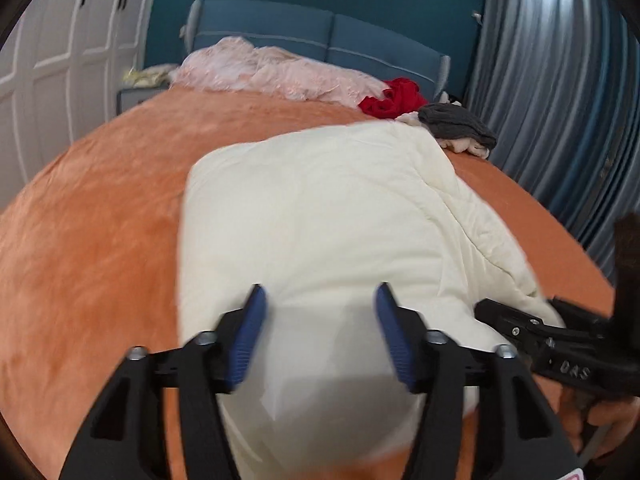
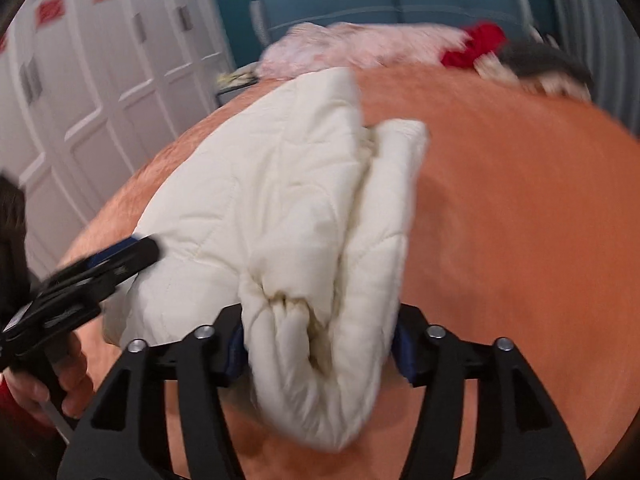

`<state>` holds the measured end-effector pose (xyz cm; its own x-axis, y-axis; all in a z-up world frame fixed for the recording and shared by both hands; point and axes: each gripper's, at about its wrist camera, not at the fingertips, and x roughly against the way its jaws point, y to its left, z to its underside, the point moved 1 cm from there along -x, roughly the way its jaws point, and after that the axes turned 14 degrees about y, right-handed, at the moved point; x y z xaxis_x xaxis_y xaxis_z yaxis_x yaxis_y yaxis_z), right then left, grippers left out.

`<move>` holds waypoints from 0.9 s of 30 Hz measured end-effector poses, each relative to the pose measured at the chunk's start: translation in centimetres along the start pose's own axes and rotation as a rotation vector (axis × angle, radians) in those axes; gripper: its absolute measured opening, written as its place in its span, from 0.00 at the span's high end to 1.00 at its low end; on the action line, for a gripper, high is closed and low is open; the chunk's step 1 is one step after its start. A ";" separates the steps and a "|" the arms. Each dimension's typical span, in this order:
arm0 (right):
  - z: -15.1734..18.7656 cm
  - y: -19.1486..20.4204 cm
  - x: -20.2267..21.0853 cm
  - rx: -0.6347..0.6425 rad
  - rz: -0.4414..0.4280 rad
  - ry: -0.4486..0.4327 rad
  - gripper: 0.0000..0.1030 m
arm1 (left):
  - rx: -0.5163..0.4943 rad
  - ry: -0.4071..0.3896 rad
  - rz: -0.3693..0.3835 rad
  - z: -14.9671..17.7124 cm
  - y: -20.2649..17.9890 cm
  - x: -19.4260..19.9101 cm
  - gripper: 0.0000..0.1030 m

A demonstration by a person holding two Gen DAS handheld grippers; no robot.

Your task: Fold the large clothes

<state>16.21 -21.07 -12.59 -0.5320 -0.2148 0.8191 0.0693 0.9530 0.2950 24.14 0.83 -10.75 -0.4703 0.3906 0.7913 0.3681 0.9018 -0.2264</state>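
Orange plush bedding (image 1: 100, 208) covered the wide bed, its nap soft and slightly mottled, with a blue padded headboard (image 1: 320, 36) and pleated grey curtains (image 1: 560, 92) behind. On it lay my cream quilted coat (image 1: 320, 208), puffy and stitched in broad panels, folded into a long thick bundle that ran from the near edge toward the pillows.

My left gripper (image 1: 318, 336) hovered over the smooth near end of the coat, its ribbed blue pads (image 1: 250, 340) standing well apart on black angular arms, pressing on nothing. Motion blur softened the cloth beneath them.

My right gripper (image 2: 320, 350) had a rolled, gathered end of the coat (image 2: 288, 184) bulging up between its jaws. The fabric filled the gap and hid most of both pads, so I could not tell whether they gripped it or only flanked it.

At the head of the bed sat a crumpled pale pink blanket (image 1: 272, 72), a red garment (image 1: 394, 98) and a dark grey knit (image 1: 456, 122), all well apart from the coat. White panelled wardrobe doors (image 2: 100, 80) lined the wall on the left. My hand (image 2: 60, 372), below a red sleeve, clasped the left gripper's handle.
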 end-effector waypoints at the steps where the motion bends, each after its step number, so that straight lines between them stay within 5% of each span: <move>1: 0.6 -0.9 0.7 -0.028 -0.004 0.004 0.40 | 0.018 0.011 0.000 0.1 0.1 0.7 0.29; 5: 2.0 -2.8 4.3 -0.090 0.036 -0.003 0.39 | 0.177 0.116 0.000 -0.4 2.4 2.0 0.23; 10: -1.7 0.0 7.8 0.025 0.125 -0.057 0.63 | 0.333 0.192 -0.042 -3.0 4.2 3.0 0.25; 15: -7.7 3.6 6.4 0.113 0.120 -0.058 0.71 | 0.273 0.216 -0.127 -6.9 1.8 2.1 0.39; 19: -11.5 5.2 1.5 0.138 0.162 -0.004 0.72 | 0.203 0.250 -0.196 -10.0 0.4 -1.9 0.63; 27: -13.2 1.1 -7.1 -0.001 0.175 0.133 0.71 | 0.154 0.253 -0.271 -11.5 0.3 -8.5 0.65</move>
<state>31.16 -21.27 -11.60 -0.3957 -0.0723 0.9155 0.1514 0.9781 0.1427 37.50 -4.32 -10.99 -0.3145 0.0944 0.9445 0.1242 0.9906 -0.0576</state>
